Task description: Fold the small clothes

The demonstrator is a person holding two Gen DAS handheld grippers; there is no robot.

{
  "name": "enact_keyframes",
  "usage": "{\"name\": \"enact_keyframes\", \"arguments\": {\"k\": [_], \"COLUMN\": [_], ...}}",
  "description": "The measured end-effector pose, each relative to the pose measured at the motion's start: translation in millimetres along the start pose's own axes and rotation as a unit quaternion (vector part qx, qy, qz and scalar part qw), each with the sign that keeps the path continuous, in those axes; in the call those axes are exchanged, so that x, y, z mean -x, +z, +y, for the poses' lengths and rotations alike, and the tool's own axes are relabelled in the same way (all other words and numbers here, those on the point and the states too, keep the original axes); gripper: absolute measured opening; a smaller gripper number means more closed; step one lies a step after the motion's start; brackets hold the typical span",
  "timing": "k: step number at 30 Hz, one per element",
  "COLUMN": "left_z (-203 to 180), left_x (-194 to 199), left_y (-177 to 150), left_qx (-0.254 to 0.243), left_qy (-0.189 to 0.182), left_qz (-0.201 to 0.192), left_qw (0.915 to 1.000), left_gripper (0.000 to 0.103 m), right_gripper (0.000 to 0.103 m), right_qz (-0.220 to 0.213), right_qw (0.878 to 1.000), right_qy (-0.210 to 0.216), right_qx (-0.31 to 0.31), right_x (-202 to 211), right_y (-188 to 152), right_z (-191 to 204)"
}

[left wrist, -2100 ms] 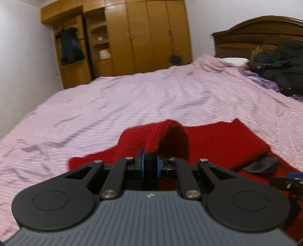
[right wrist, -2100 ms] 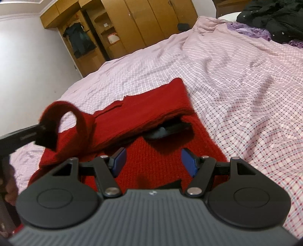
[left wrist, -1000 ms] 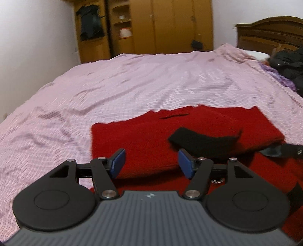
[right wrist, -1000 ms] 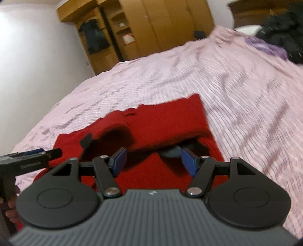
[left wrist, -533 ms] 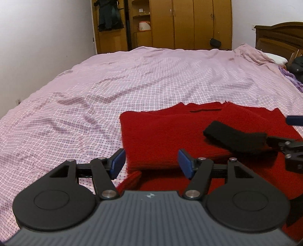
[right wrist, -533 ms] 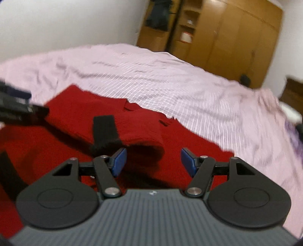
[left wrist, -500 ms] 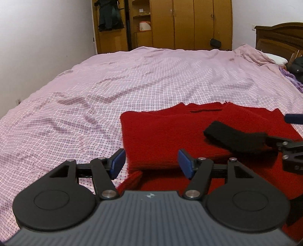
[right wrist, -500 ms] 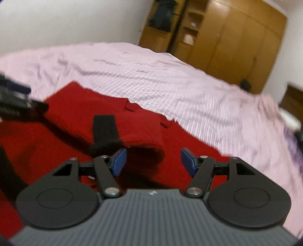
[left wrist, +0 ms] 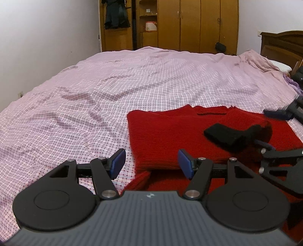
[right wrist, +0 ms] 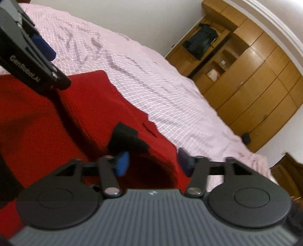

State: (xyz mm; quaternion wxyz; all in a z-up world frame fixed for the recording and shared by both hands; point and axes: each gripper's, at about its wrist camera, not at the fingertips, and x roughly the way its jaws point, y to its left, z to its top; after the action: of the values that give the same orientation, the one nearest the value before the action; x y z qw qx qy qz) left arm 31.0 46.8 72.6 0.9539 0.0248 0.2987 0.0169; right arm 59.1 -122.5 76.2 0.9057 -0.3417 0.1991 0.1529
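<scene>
Since half a second ago the right gripper (right wrist: 153, 162) has swung and rolled, so its view is now tilted, with the wardrobe (right wrist: 251, 79) at upper right; the left gripper (left wrist: 151, 162) has pulled back a little and sees more bedsheet (left wrist: 113, 90) at left and centre.

Wardrobe (left wrist: 189, 24) fills the top centre of the left view, with a dark garment (left wrist: 116, 14) hanging on it at upper left and a small white-and-red box (left wrist: 151, 25) on an open shelf. Brown headboard (left wrist: 282, 45) sits at the right edge, a white pillow (left wrist: 280, 66) just below it. In the right view the left gripper's black body (right wrist: 32, 62) crosses the upper left and hides part of the sweater.

Red knit sweater (left wrist: 180, 136) lies flat on the checked pink sheet, lower right of centre in the left view, lower left in the right view (right wrist: 85, 117). One red sleeve is folded across the body, and its black cuff (left wrist: 225, 135) lies on top near the right side. The near edge shows a doubled layer.

Left gripper: fingers spread wide, nothing between them, hovering at the sweater's near left corner. Right gripper: fingers also spread and empty, the black cuff (right wrist: 126, 142) just ahead of its left blue pad (right wrist: 122, 163); that view is blurred.
</scene>
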Motion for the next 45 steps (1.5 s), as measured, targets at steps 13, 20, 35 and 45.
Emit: {"name": "enact_keyframes", "arguments": {"k": [13, 20, 35, 45], "left_z": [0.7, -13.5, -23.4, -24.6], "left_x": [-2.2, -20.5, -61.7, -61.7], "left_y": [11.6, 19.2, 20.5, 28.0], "left_qx": [0.001, -0.030, -0.058, -0.041], "left_qy": [-0.001, -0.010, -0.009, -0.031], "left_qz": [-0.013, -0.009, 0.030, 0.044], "left_qw": [0.9999, 0.9995, 0.9978, 0.9977], "left_gripper": [0.069, 0.069, 0.069, 0.069], "right_gripper": [0.013, 0.014, 0.056, 0.056], "right_qz": [0.006, 0.048, 0.090, 0.064], "right_qw": [0.930, 0.871, 0.845, 0.845], "right_qy": [-0.008, -0.034, 0.006, 0.006], "right_qx": [-0.367, -0.488, -0.528, -0.532], "right_x": [22.0, 22.3, 39.1, 1.6], "right_y": [-12.0, -68.1, -127.1, -124.8], "right_z": [-96.4, -128.8, -134.9, -164.4]}}
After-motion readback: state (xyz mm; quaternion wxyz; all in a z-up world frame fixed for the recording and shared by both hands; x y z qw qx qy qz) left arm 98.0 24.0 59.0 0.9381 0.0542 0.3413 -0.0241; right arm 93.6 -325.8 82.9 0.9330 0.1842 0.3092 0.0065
